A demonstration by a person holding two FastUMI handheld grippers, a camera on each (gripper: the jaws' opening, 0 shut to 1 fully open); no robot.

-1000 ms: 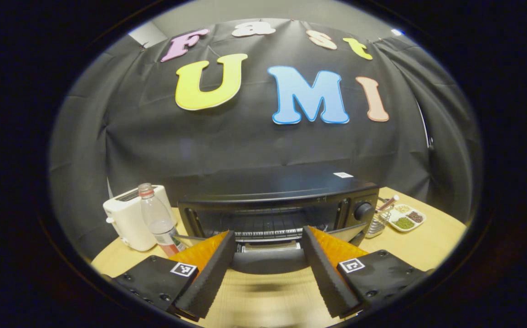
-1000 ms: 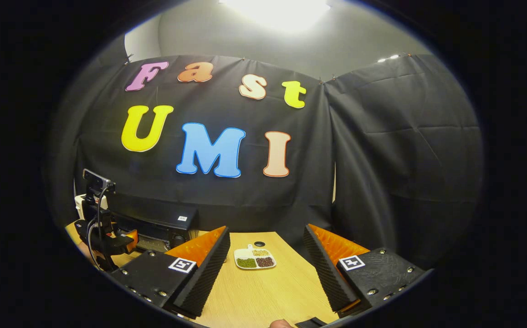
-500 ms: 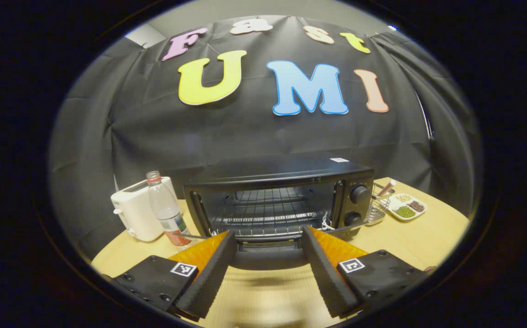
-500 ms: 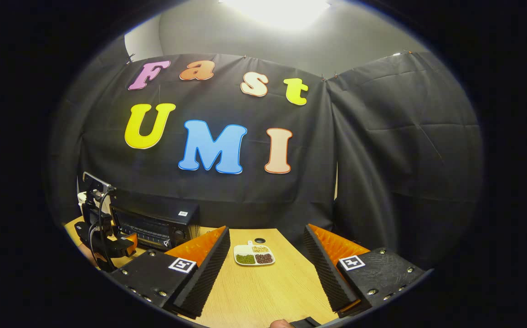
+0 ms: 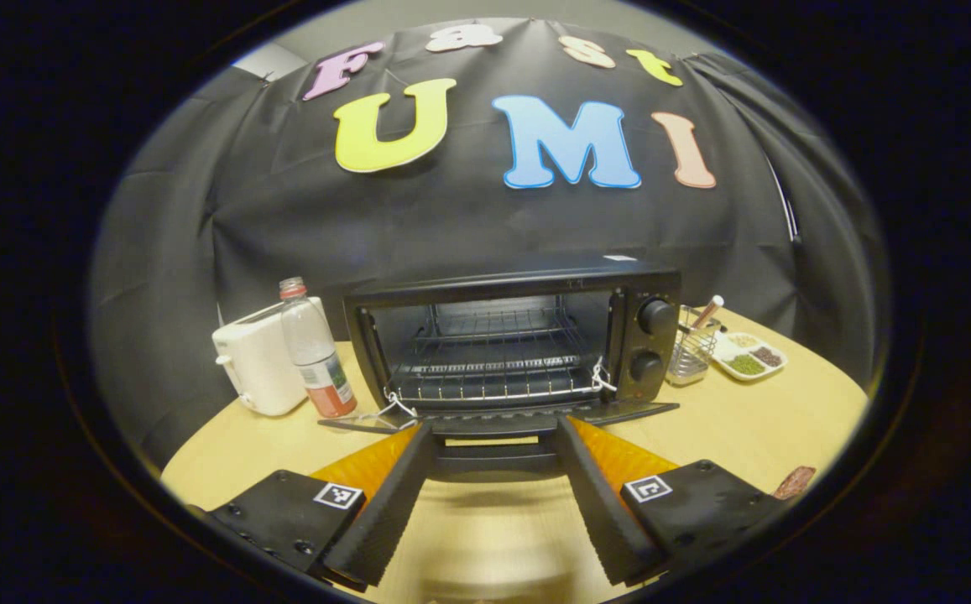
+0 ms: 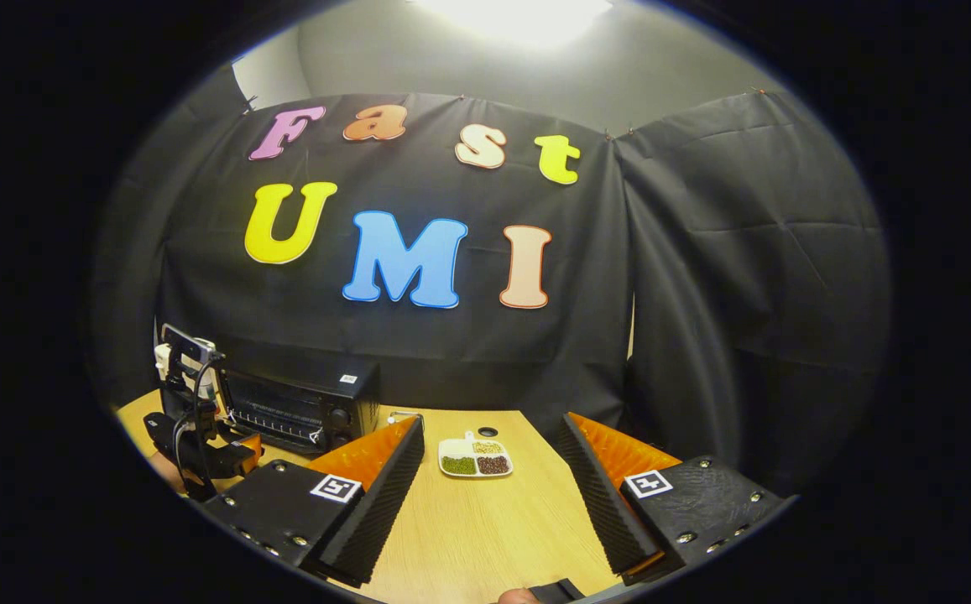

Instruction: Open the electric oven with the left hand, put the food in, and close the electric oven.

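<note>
With its door (image 5: pixel 498 436) dropped flat toward the near table edge, the electric oven (image 5: pixel 519 335) looks rigid and hinged, best taken by the door handle (image 5: pixel 495 460) between the left gripper's (image 5: pixel 493 495) open jaws; the right gripper (image 6: pixel 489 495) gapes empty.

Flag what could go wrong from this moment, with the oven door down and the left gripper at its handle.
1. The oven door lies open with its handle between the left gripper's spread fingers; pulling away carelessly could snag it.
2. The bottle stands close by the oven's side and could be knocked over.
3. The right gripper is open and holds no food, so loading may lag.
</note>
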